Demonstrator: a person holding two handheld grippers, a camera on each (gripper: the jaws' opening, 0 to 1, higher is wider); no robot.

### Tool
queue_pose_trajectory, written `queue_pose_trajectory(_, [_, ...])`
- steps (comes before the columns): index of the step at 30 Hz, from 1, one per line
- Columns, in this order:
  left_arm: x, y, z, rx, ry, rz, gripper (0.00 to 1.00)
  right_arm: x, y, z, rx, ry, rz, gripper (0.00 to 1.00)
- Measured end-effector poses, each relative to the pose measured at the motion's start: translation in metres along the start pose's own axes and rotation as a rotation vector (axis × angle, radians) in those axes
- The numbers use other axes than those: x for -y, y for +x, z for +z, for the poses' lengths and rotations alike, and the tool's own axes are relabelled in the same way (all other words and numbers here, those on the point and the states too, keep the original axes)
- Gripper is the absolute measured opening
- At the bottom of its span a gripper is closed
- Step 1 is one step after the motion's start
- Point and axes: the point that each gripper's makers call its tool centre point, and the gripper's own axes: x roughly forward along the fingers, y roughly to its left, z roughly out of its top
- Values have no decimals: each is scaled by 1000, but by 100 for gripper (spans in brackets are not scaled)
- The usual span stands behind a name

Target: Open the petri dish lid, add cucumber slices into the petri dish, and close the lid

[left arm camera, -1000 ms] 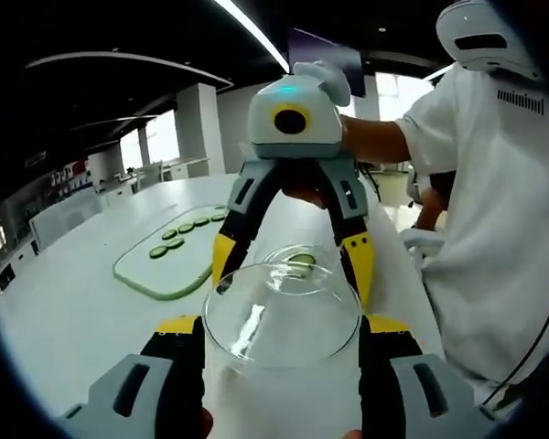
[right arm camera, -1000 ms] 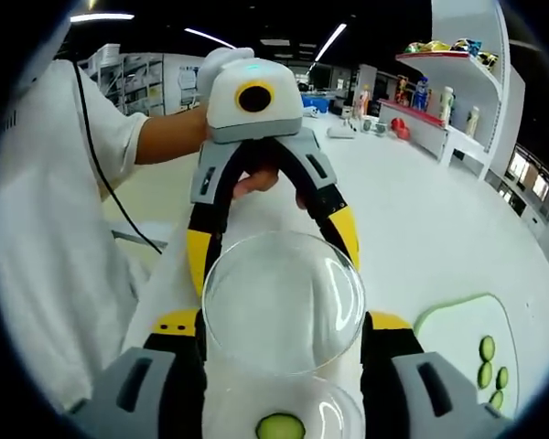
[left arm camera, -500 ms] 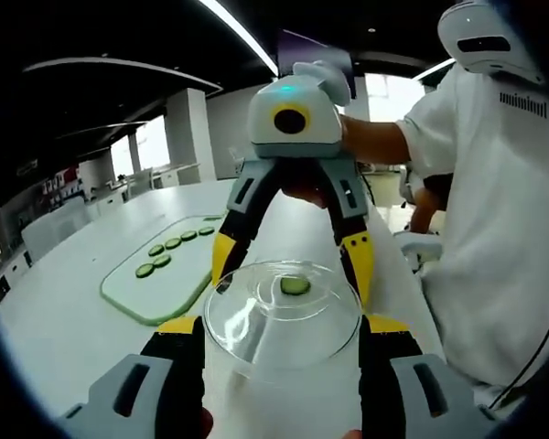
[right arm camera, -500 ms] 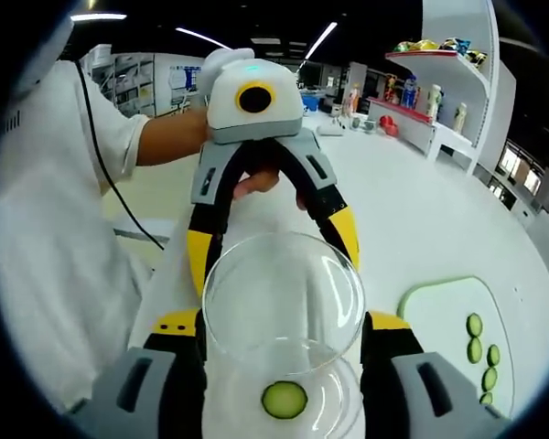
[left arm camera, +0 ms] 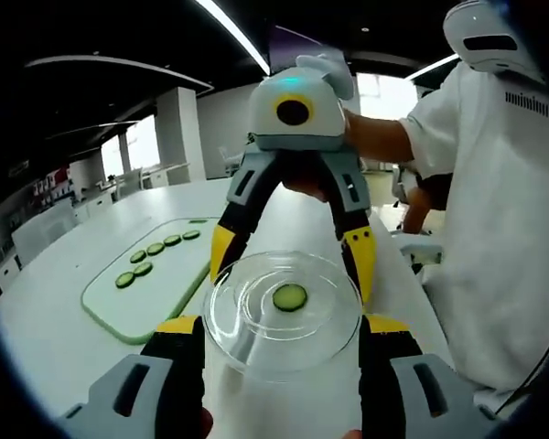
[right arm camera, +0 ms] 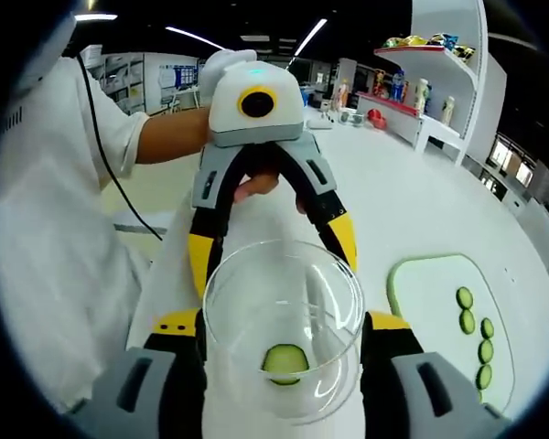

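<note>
Left gripper view, from the left: one flat, pale green cutting board (left arm camera: pixel 142 293) with rounded corners on the smooth white counter (left arm camera: pixel 55 338), carrying five thin round cucumber slices (left arm camera: pixel 156 248) in a loose row. At centre, one round lid (left arm camera: pixel 325 329) of clear glass, clamped edge to edge between the yellow-tipped jaws of the left hand-held gripper (left arm camera: pixel 282 329). Through the glass, one petri dish (left arm camera: pixel 247 302), also clear and round, with a single green slice (left arm camera: pixel 290 296) flat inside. Facing it from beyond, the right hand-held gripper (left arm camera: pixel 290 261), grey and yellow, jaws spread to either side of the dish; cannot tell whether touching the glass. At right, one person in a white shirt (left arm camera: pixel 503 229).

Right gripper view, from the left: white shirt, then lid over dish and slice at centre, then the green board with five slices at right, and one white shelf (right arm camera: pixel 439 55) of small coloured things above.
</note>
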Motion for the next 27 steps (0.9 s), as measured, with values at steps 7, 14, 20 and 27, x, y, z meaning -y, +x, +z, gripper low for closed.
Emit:
queue_pose_trajectory(7, [2,9,4,-1,8,-21,68,1,-7,-7,-2,15,-14,68])
queue_pose_trajectory(14, [4,19,7,2,13,-41,68,2,-14,-16,-9,32,-26,68])
queue_pose_trajectory(20, [5,27,9,-1,18,-60,68,2,-18,-22,-10,46,-37,68])
queue_pose_trajectory(27, [6,32,10,-6,22,-72,68,3,-22,-27,-7,60,-44,68])
